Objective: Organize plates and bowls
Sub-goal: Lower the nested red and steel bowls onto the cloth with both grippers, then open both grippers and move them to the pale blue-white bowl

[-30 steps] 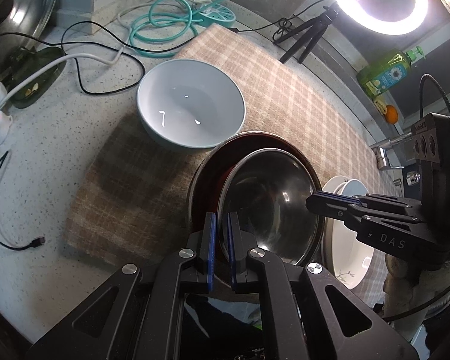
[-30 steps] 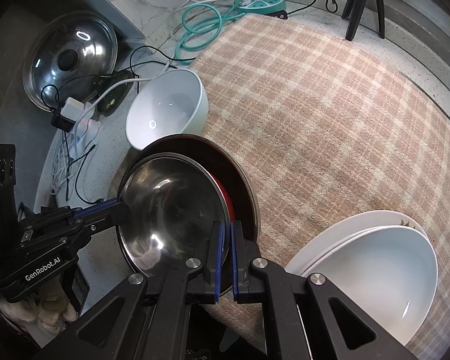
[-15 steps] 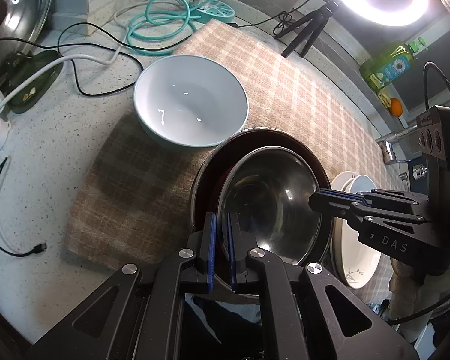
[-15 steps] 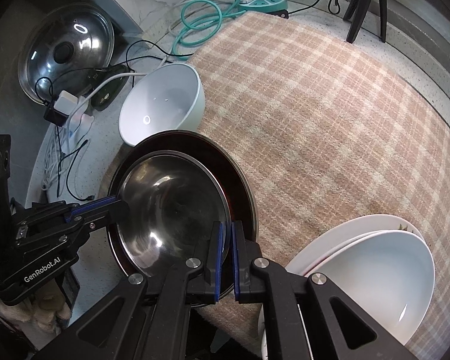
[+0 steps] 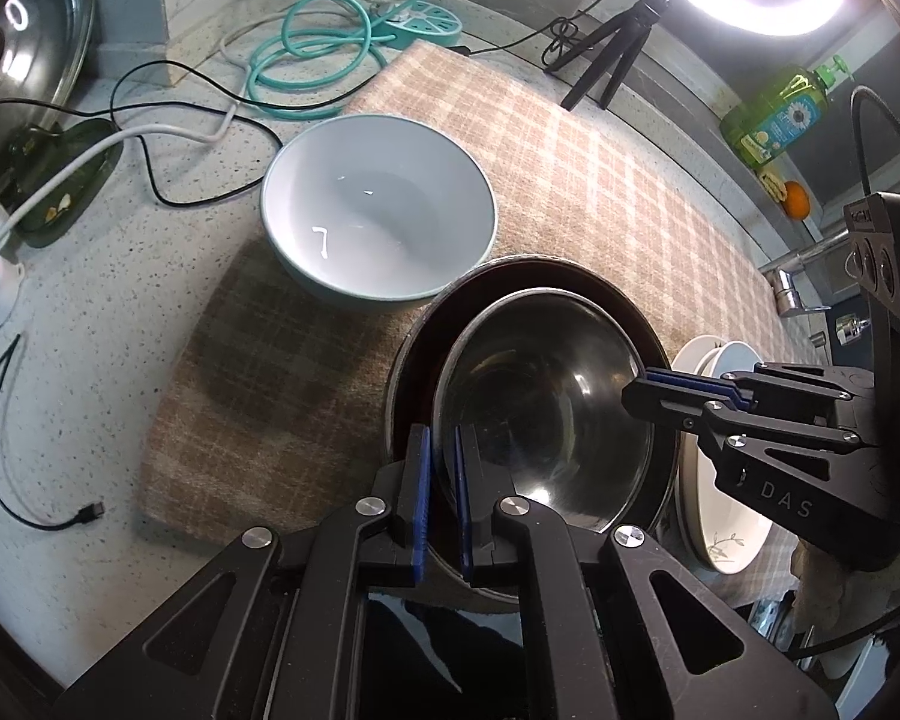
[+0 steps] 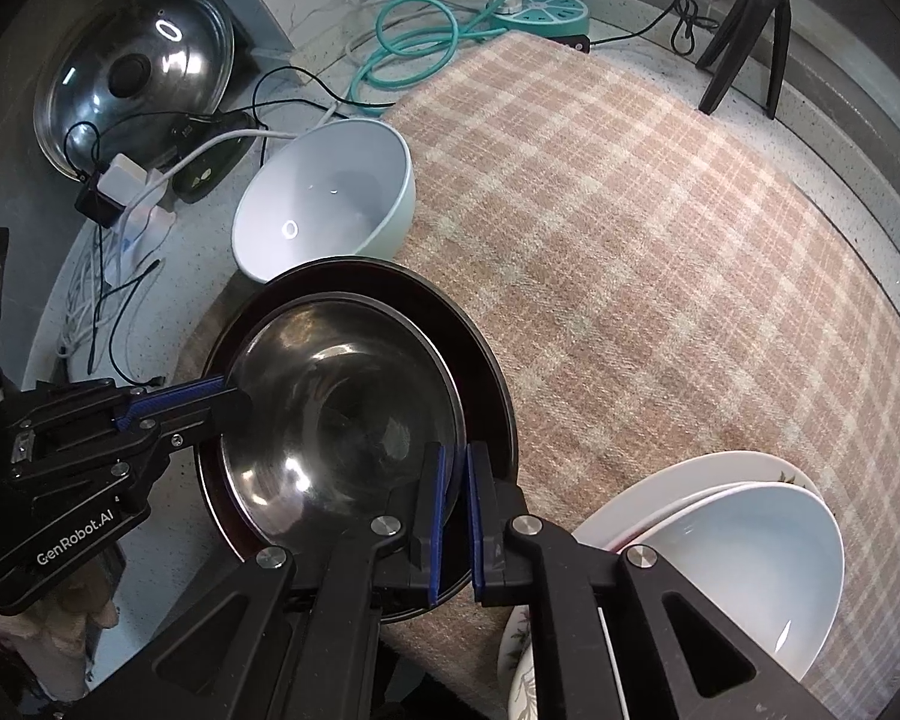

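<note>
A steel bowl [image 5: 546,396] [image 6: 336,414] sits inside a dark plate [image 5: 414,360] [image 6: 480,360] on the plaid mat [image 5: 570,168] [image 6: 660,240]. My left gripper [image 5: 442,504] [image 6: 234,396] is shut on the steel bowl's near-left rim. My right gripper [image 6: 455,516] [image 5: 636,387] is shut on its opposite rim. A pale blue-white bowl [image 5: 378,222] [image 6: 324,210] stands just beyond the dark plate. A white bowl on stacked white plates [image 6: 744,552] [image 5: 720,480] sits at the right.
A pot lid [image 6: 132,84] leans at the back left. Cables, a charger [image 6: 120,180] and a teal hose with power strip [image 5: 354,36] lie on the speckled counter. A tripod [image 6: 744,30], ring light, soap bottle [image 5: 780,114] and tap [image 5: 792,282] stand behind.
Both grippers, still shut on the steel bowl's rim, have risen slightly; the bowl, dark plate and mat look a little further away. The other dishes have not moved.
</note>
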`<state>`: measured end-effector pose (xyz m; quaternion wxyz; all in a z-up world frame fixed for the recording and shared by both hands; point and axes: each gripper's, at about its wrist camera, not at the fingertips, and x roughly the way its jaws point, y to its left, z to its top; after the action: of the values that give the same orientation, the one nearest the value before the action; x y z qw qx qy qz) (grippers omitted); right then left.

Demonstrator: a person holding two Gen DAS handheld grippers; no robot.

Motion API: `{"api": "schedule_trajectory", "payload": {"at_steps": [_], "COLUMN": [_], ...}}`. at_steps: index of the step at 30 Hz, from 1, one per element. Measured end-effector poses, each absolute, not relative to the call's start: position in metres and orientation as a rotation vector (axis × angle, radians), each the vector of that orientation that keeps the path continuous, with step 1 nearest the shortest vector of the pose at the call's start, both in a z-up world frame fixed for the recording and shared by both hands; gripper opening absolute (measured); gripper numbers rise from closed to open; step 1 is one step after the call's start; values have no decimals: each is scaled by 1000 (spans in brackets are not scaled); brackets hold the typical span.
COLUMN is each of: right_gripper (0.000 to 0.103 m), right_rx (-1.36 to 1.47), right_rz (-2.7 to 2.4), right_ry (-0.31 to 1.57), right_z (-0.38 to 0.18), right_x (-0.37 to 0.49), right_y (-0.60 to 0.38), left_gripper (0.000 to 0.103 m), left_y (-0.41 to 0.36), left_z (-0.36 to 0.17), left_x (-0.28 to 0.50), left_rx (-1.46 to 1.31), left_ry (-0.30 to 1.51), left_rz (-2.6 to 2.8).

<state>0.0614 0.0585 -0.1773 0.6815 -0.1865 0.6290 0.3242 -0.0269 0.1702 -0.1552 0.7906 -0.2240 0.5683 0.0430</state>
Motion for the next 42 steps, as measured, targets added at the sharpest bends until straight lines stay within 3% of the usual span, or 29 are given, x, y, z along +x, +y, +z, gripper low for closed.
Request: {"api": "schedule_trajectory", "payload": {"at_steps": [18,29,33,38,40,42], "right_gripper": [12,13,27,30,31,32], "right_rx": [-399,-302,-215,-157,-141,-130], "right_rz": [726,795,809,805,798,790], "right_ry": [1405,1318,1306,1297,1298,1302], "right_z": [-168,-125,-118,-117,-120,-125], "right_x": [65,70,83,98,103,108], "right_y": [56,50,50,54,56,60], "left_gripper": [11,11,11,13,23,24], "left_y": [170,186,196,217,227,236], "left_z": [-152,-123,-116,-120,-123,-125], "left_x": [-26,-36,-37,-35,-34,-32], "left_rx": [-485,-536,-536,-562,-585,-601], "left_ry": [1224,1147,1111,1086,1074,1062], "left_rz": [67,60,77,115,132,146]}}
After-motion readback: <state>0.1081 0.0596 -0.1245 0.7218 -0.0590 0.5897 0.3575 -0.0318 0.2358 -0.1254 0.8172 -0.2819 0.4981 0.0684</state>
